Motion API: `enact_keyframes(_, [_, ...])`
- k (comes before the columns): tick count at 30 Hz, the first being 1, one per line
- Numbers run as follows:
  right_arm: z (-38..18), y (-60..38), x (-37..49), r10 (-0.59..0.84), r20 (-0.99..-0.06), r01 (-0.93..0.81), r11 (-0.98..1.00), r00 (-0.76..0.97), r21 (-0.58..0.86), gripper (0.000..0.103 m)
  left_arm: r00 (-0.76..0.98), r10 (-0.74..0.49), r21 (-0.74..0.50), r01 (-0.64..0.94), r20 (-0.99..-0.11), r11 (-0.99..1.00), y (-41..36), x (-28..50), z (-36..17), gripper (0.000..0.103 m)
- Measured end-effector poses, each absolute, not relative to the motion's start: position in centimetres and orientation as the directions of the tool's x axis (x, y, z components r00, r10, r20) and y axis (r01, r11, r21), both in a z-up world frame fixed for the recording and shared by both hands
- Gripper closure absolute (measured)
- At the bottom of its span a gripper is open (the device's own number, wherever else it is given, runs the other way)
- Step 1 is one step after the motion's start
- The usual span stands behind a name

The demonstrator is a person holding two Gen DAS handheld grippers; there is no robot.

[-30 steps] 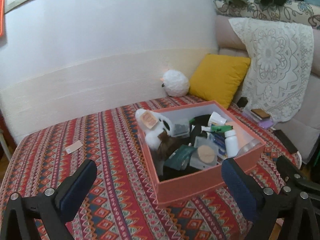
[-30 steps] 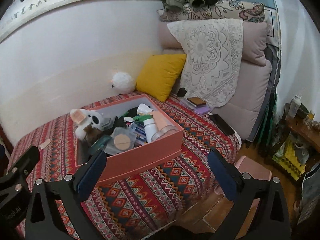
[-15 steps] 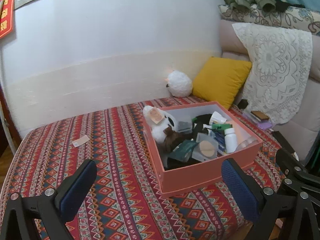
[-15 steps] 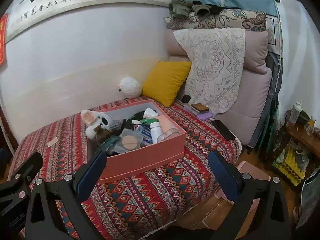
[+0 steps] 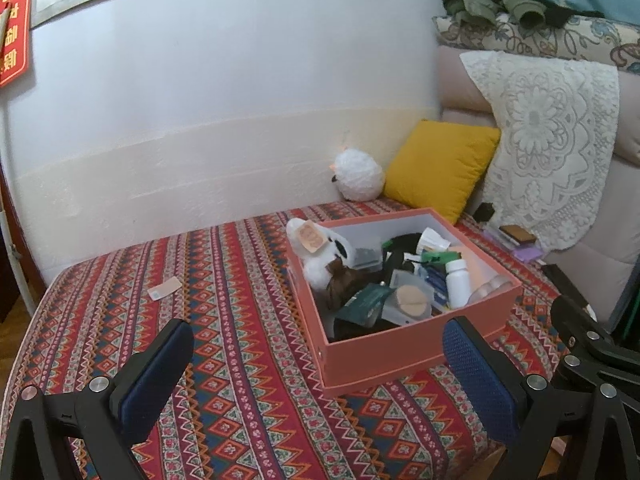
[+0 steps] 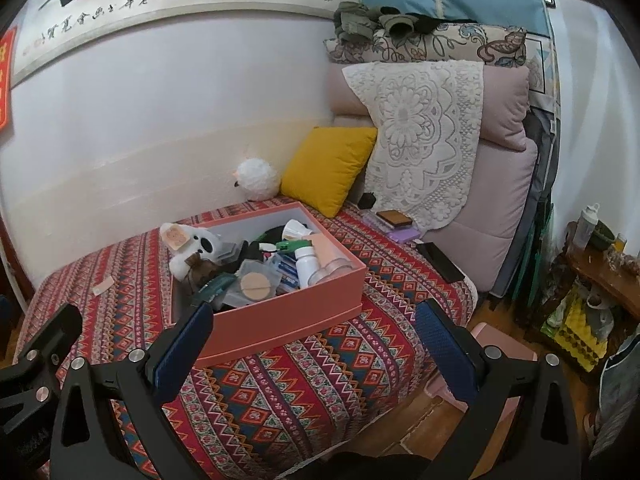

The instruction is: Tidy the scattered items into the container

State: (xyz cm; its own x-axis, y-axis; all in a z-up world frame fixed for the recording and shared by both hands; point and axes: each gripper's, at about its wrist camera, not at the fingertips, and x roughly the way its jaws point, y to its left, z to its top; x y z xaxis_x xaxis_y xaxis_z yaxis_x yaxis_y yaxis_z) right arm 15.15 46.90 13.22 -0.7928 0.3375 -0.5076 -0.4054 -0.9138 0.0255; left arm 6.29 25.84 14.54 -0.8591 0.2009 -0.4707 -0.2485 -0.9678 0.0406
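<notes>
A bed covered with a red patterned spread is seen in both wrist views. An orange box is set on the spread near the bed's front edge, and every place below is given from this box. Behind the box, against the wall, a yellow cushion is propped, with a white fluffy ball just beside it. A lace cloth is draped over the pink backrest behind and to the right of the box.

Inside the box a heap of items is held: a white plush toy is leaned over the left rim, a white bottle is stood upright near the right wall, and a clear compact with a beige puff is laid near the front wall.

Left of the box, well apart from it, a small flat card is left lying on the spread.

The left hand-held gripper is held in front of the box with its jaws spread wide and nothing between them. The right hand-held gripper is likewise held wide apart and empty, in front of the box.
</notes>
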Motion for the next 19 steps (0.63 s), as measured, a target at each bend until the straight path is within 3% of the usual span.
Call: enact_keyframes(19, [12.6,47.7,15.2,0.348,-0.519,-0.423,-0.906,-0.78,0.028,0.0,-0.85,0.228,0.048,-0.283,-0.475,-0.958,27.4,6.8,14.6,0.0])
